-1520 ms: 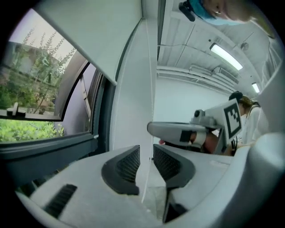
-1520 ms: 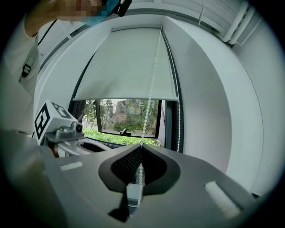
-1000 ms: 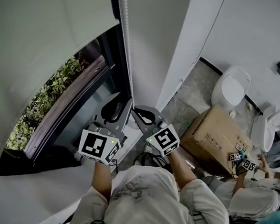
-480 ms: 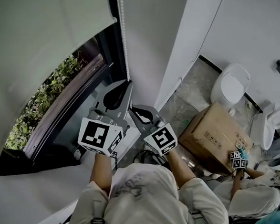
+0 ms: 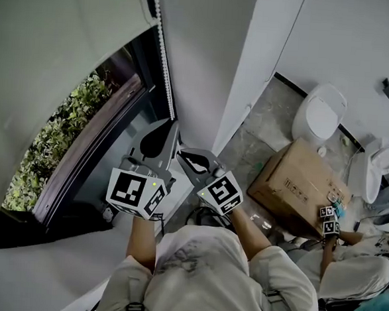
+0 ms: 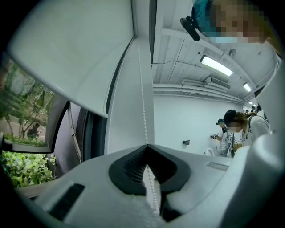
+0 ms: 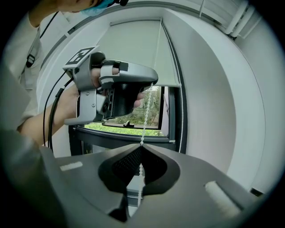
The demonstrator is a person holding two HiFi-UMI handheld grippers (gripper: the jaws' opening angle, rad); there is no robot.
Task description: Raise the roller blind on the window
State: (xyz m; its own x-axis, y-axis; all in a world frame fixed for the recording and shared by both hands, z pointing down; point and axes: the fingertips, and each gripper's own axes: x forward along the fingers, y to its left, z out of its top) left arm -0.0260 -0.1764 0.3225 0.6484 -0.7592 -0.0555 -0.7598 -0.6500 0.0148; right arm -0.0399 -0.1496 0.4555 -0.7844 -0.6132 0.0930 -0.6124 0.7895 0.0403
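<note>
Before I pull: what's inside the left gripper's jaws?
The white bead chain: the left gripper has just closed its jaws on it. Where the tips pinch it is covered; the chain reappears in the hollow behind them.

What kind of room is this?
Probably an unfinished washroom or a store room: a white toilet and a second toilet stand on the floor by a cardboard box, near a window with a roller blind.

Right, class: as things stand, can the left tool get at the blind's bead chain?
Yes, it seems: the left tool has just closed its jaws on the bead chain, higher up than the right tool, which grips the same chain.
</note>
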